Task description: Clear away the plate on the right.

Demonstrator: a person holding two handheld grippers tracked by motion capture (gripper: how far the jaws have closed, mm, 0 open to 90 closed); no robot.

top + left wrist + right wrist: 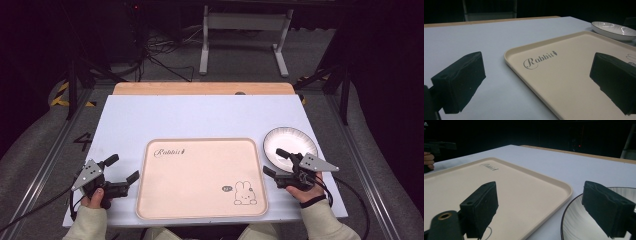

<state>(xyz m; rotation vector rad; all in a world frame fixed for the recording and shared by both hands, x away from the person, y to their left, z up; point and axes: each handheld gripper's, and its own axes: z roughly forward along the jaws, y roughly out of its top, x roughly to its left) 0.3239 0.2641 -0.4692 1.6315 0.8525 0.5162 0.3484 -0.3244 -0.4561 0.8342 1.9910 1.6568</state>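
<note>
Near the worktop's front edge, centered: cream tray [202, 177], empty, "Rabbit" script at its far-left corner, rabbit drawing at its near-right corner. Just off its right edge, toward the worktop's right side: white dark-rimmed plate [290, 146], empty. Left gripper [122, 168] at the front-left corner, jaws wide apart, holding nothing. Right gripper [276, 162] between tray and plate, jaws apart, one over the plate rim, empty.

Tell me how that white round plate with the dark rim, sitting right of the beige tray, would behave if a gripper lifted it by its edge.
The white round plate with the dark rim looks glazed, with glints visible in the left gripper view, so it is probably slippery between jaws. It appears ceramic: likely stiff, fairly heavy and breakable if dropped. Being shallow, it should slide rather than tip when pushed.
</note>
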